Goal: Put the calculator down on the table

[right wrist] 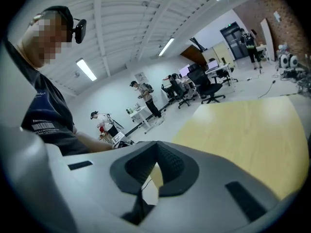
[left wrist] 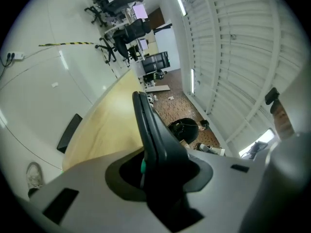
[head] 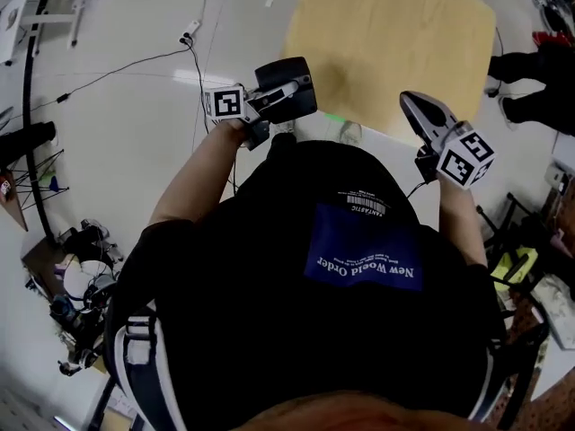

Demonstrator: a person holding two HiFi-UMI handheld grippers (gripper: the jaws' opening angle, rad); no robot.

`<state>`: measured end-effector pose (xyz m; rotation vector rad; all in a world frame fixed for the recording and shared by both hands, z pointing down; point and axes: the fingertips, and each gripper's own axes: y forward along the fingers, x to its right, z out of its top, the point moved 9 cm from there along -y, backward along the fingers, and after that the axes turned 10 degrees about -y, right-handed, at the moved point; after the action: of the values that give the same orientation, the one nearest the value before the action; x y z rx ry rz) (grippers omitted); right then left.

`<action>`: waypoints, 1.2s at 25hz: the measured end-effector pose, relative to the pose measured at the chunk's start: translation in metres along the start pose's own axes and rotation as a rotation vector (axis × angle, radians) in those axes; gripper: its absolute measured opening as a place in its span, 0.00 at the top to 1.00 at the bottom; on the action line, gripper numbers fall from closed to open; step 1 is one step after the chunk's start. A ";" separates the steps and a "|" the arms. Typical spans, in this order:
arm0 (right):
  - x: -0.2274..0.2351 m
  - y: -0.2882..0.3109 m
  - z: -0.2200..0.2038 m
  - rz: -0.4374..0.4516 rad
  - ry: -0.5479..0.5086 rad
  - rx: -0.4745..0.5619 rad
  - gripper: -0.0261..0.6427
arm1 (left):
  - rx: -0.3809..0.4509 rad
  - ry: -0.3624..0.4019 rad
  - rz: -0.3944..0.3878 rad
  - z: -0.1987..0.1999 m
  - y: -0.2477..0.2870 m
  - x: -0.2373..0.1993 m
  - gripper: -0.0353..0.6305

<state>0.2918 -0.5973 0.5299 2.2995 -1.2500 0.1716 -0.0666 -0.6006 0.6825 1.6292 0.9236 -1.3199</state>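
Left gripper (head: 277,95) clamped on the calculator (left wrist: 154,130), right gripper (head: 415,106) closed on nothing.

The calculator stands edge-on between the left gripper's jaws, a thin dark slab reaching forward past the fingertips, with a small green bit showing where the pads press on it. It is in the air, and the pale wooden worktop (head: 395,34) lies ahead of this gripper and lower. The right gripper, off to the other side of the person's chest, points at the same worktop; its ribbed pads meet at the tips with nothing between them.
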 end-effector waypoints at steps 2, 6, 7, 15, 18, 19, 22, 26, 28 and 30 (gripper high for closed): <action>-0.009 0.002 -0.015 -0.003 0.024 -0.017 0.98 | -0.030 0.007 0.008 -0.005 0.003 -0.013 0.74; -0.010 0.041 -0.028 0.041 0.059 -0.049 0.98 | -0.057 0.006 0.056 0.009 0.007 -0.043 0.74; -0.007 0.056 -0.027 0.064 0.071 -0.064 0.98 | -0.063 -0.006 0.073 0.017 0.008 -0.050 0.74; -0.028 0.090 -0.019 0.173 0.118 -0.076 0.98 | -0.120 -0.009 0.202 0.030 0.019 -0.041 0.73; -0.036 0.104 -0.013 0.194 0.124 -0.070 0.98 | -0.137 -0.006 0.270 0.034 0.012 -0.041 0.73; -0.038 0.105 -0.012 0.198 0.122 -0.068 0.98 | -0.144 -0.008 0.295 0.033 0.012 -0.040 0.73; -0.037 0.094 -0.011 0.200 0.123 -0.054 0.98 | -0.161 -0.017 0.351 0.027 0.021 -0.034 0.73; -0.035 0.083 -0.012 0.191 0.131 -0.047 0.98 | -0.186 -0.012 0.415 0.025 0.031 -0.027 0.73; -0.037 0.078 -0.010 0.189 0.132 -0.040 0.98 | -0.192 -0.013 0.449 0.026 0.033 -0.022 0.71; -0.041 0.075 -0.008 0.190 0.131 -0.028 0.98 | -0.202 -0.003 0.494 0.028 0.031 -0.019 0.67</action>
<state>0.2089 -0.5961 0.5515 2.1074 -1.3918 0.3626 -0.0520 -0.6392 0.7030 1.5645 0.5767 -0.8607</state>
